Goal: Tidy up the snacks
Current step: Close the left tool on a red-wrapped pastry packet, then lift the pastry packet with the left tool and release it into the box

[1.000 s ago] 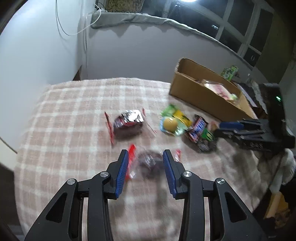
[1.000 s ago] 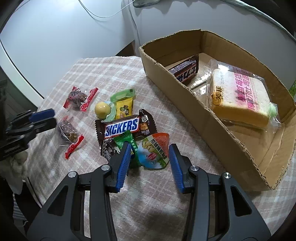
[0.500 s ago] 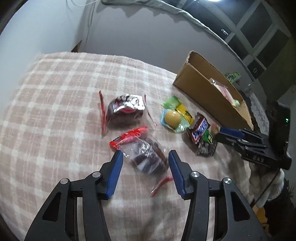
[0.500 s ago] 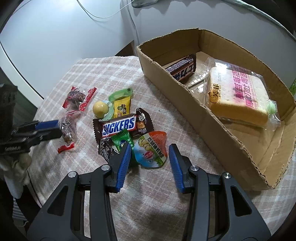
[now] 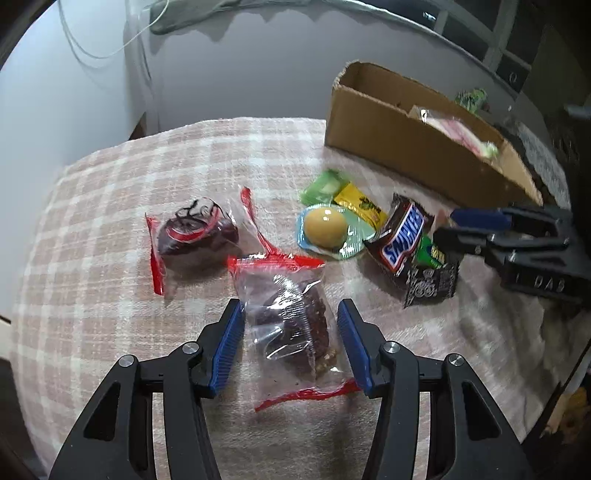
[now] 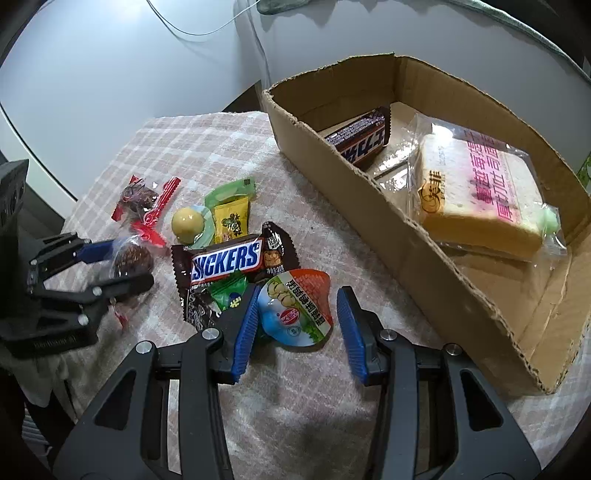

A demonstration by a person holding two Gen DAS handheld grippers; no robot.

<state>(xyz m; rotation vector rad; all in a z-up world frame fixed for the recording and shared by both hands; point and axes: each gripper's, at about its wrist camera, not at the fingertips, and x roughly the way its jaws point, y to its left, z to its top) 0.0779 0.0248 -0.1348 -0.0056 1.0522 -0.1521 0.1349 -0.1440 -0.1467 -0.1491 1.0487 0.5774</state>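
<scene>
My left gripper (image 5: pixel 290 345) is open, its jaws on either side of a clear red-edged packet with a dark snack (image 5: pixel 295 325) that lies on the checked cloth; it also shows in the right wrist view (image 6: pixel 131 258). My right gripper (image 6: pixel 295 325) is open around a heart-shaped jelly cup (image 6: pixel 295 306). A Snickers bar (image 6: pixel 229 260), a yellow ball sweet (image 6: pixel 188 221), a yellow sachet (image 6: pixel 231 219) and a second red-edged packet (image 6: pixel 142 197) lie between them. The cardboard box (image 6: pixel 373 206) holds another Snickers bar (image 6: pixel 360 142) and a wrapped cake slice (image 6: pixel 480 192).
The round table's checked cloth (image 5: pixel 147 173) ends at a white wall behind. A cable (image 6: pixel 207 26) hangs on that wall. Green packets (image 5: pixel 471 98) lie behind the box. The box (image 5: pixel 406 140) stands at the far right of the table.
My left gripper has moved forward so its jaws now flank the nearer red-edged packet. My right gripper has crept forward around the jelly cup.
</scene>
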